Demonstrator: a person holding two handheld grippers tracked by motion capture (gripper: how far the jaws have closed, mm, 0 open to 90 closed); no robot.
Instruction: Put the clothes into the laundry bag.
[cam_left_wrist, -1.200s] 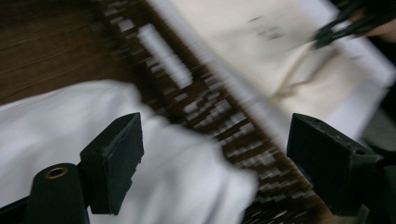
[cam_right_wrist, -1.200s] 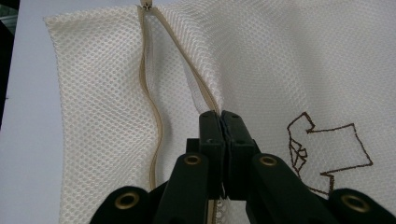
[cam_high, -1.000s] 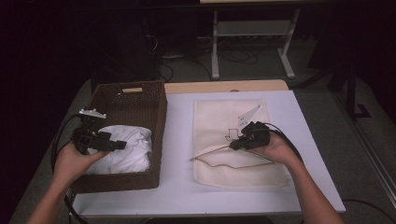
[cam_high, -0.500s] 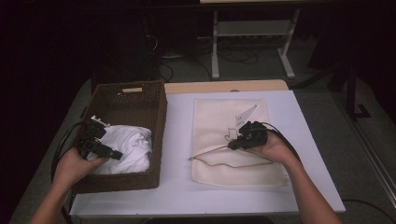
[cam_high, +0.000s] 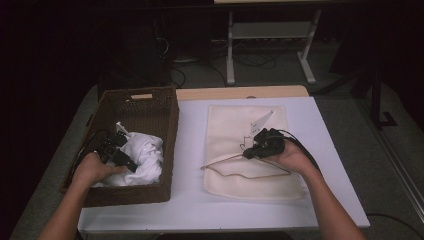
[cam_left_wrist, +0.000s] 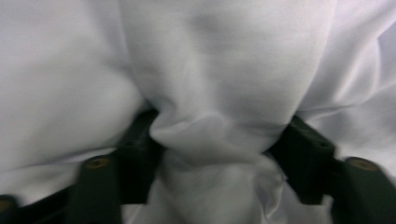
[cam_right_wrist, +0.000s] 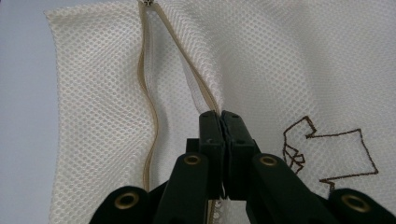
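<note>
White cloth (cam_high: 148, 151) lies bunched in a dark wicker basket (cam_high: 173, 131) at the table's left. My left gripper (cam_high: 121, 156) is pushed down into this cloth (cam_left_wrist: 210, 60). Its jaws have just been closing and now pinch a gathered fold, so the left gripper (cam_left_wrist: 219, 135) is shut on it. At the right a cream mesh laundry bag (cam_high: 235, 125) lies flat. My right gripper (cam_high: 249, 154) is shut on the upper edge of its zipper (cam_right_wrist: 150, 116) opening and holds it raised. In the right gripper view the right gripper (cam_right_wrist: 220, 116) clamps that edge of the bag (cam_right_wrist: 303, 70).
A white label (cam_high: 263, 120) sticks up from the bag by the right gripper. Bare white table top (cam_high: 190, 150) separates basket and bag. A wooden strip (cam_high: 240, 92) runs along the far table edge, with a metal stand (cam_high: 270, 45) on the floor beyond.
My left gripper has dropped lower into the basket and closed its jaws around a fold of the white cloth. The right gripper has stayed put on the bag.
</note>
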